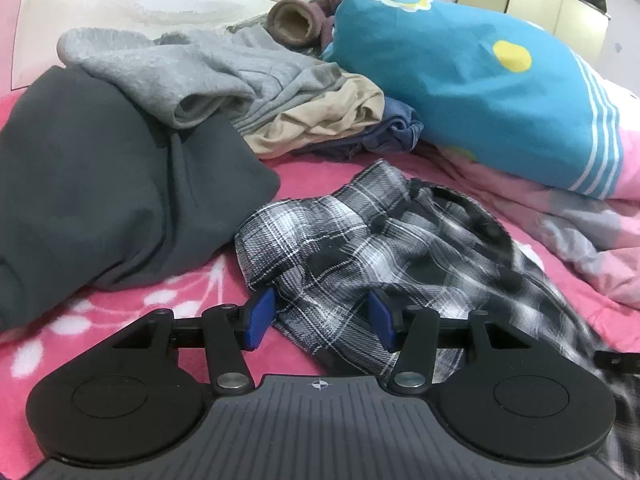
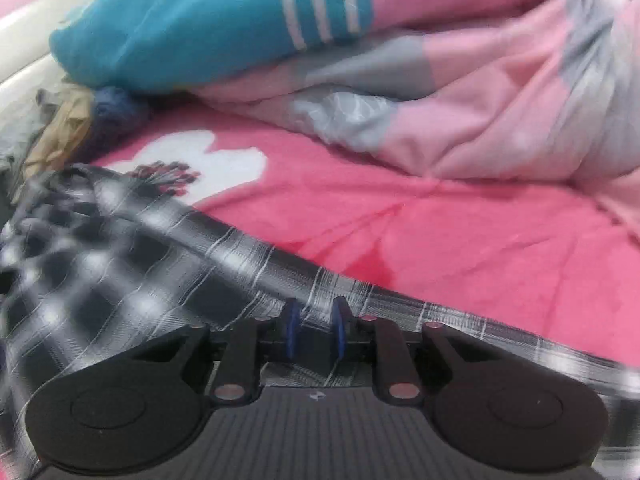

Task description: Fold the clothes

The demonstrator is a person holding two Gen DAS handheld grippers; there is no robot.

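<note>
Our right claw (image 2: 314, 332) is pinching the plaid shirt (image 1: 360, 252) edge, left claw (image 1: 322, 320) spread wide over its other end, shirt crumpled on the pink blanket (image 2: 440, 240) near our dark hoodie (image 1: 100, 200).

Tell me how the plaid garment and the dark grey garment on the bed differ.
The plaid garment is black-and-white checked; the dark grey garment is plain. The plaid garment lies between the left gripper's open pads, while the dark grey garment lies left of them, untouched. The dark grey garment has a light grey garment draped on its far edge; nothing covers the plaid garment. Both lie rumpled and unfolded on the pink bedspread.
</note>
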